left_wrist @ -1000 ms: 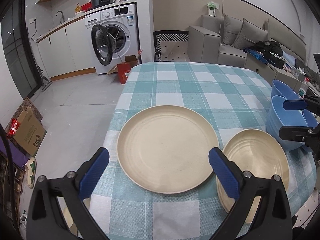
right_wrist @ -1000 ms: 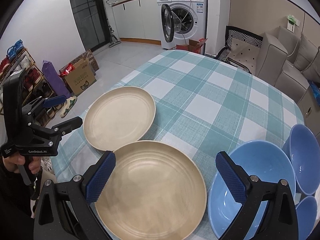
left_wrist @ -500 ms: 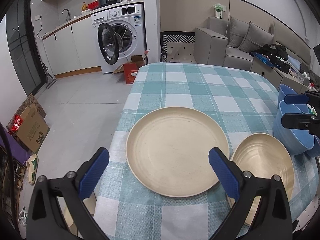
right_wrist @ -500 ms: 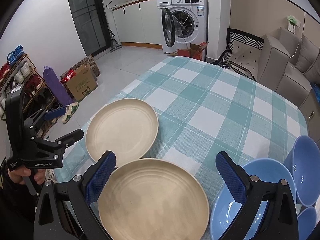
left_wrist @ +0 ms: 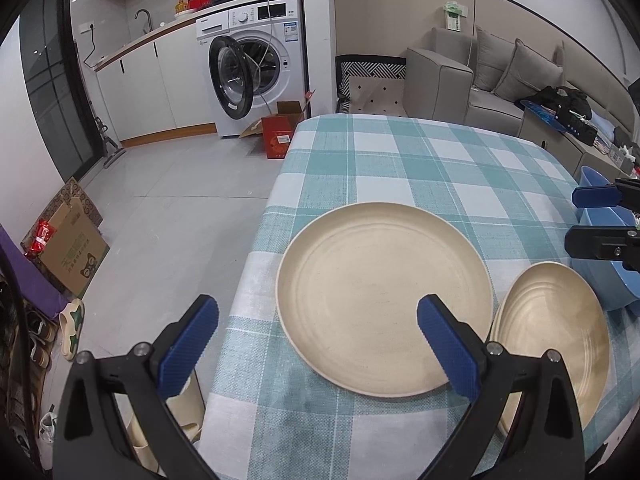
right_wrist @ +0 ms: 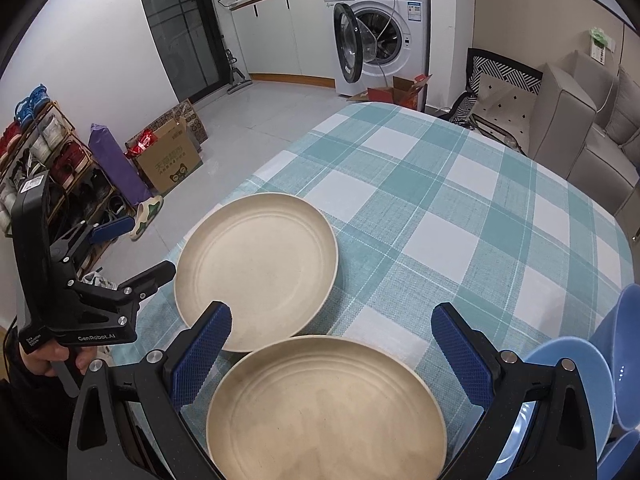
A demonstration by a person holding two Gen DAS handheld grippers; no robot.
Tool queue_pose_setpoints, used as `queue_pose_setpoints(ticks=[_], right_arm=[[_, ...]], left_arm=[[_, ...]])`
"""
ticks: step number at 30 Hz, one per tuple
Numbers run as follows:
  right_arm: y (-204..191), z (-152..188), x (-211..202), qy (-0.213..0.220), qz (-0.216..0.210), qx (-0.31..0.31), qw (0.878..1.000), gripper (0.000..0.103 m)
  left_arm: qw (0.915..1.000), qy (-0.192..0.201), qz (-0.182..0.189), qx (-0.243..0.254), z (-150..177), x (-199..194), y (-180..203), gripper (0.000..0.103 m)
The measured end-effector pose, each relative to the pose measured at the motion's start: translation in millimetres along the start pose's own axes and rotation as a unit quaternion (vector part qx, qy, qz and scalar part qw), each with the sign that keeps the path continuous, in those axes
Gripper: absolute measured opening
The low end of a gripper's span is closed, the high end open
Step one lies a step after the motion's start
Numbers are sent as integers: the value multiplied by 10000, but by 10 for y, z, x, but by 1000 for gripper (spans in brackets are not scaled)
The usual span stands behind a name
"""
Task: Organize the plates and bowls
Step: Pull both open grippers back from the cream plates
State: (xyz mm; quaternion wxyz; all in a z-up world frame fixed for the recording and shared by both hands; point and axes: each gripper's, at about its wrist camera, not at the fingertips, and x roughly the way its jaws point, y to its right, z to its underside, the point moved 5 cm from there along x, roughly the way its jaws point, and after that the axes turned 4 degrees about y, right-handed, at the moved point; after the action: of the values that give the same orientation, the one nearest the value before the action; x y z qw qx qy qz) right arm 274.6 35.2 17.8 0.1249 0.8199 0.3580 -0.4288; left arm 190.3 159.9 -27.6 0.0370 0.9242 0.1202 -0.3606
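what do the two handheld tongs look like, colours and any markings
Both are matte black, angular plastic frames with silver screws at the joints. Each finger ends in a blue pad with a fine ribbed texture. The left tongs carry white "GenRobot.AI" lettering on the side of the body, a white sticker on the tall black housing, and a grey trigger under the grip. The right tongs show the same black frame and blue pads. No cables show.

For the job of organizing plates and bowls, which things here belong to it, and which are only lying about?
Belong to the job:
- larger cream plate
- smaller cream plate
- blue bowls
- left gripper, open
- right gripper, open

Only lying about:
- washing machine
- red box
- cardboard box
- sofa
- slipper
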Motion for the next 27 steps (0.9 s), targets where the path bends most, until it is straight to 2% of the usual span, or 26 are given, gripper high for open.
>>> queue_pose_setpoints(ticks=[27], right_arm=[[-172,-75,573,-397,-139,43,9991,102]], left_arm=[[9996,-191,-85,-172,109,250,-157,100]])
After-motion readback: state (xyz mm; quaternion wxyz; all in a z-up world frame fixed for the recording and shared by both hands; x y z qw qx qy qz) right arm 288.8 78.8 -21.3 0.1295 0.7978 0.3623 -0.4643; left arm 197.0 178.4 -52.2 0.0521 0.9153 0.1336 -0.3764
